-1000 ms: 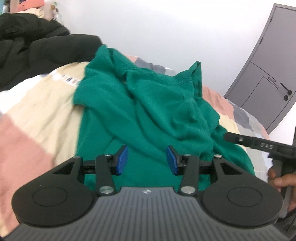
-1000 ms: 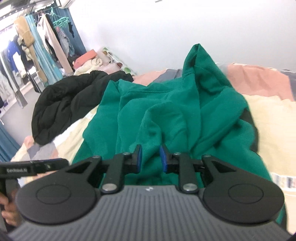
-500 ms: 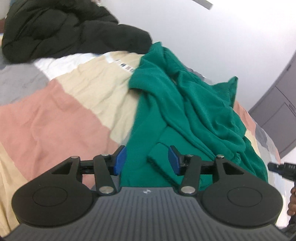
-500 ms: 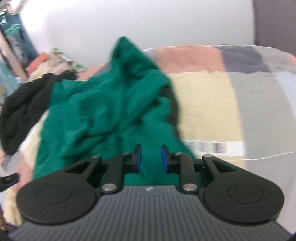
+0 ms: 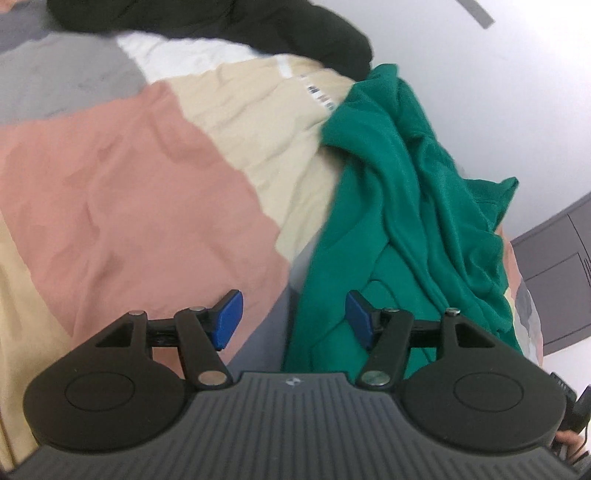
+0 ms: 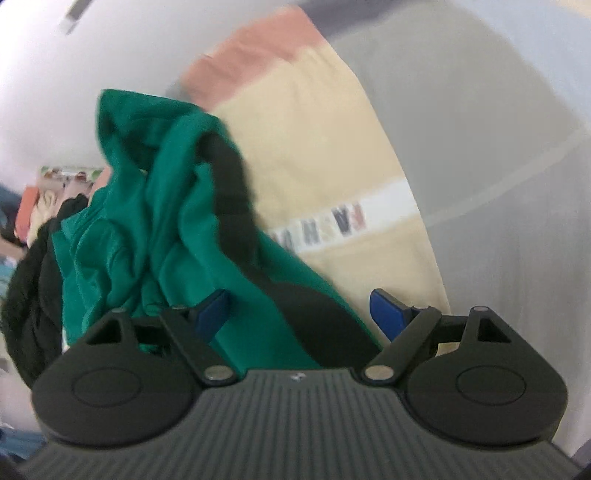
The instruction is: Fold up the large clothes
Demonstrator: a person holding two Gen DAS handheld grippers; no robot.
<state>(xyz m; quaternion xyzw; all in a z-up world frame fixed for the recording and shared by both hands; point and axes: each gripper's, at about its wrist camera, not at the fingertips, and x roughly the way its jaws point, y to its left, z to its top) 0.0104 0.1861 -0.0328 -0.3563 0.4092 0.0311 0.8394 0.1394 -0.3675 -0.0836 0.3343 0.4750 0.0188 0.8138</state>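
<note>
Now green garment (image 5: pixel 402 206) edge between both grippers' opening fingers (image 5: pixel 229 319), unpinched

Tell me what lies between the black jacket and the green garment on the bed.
In the left wrist view, the green garment nearly meets the black jacket at its top corner; lower down, only the patchwork bedcover with a lettered strip separates them.

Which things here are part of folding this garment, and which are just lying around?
Part of the job: green garment, left gripper and right gripper, both opening over its edge.

Lying about: black jacket, patchwork bedcover, grey door.
</note>
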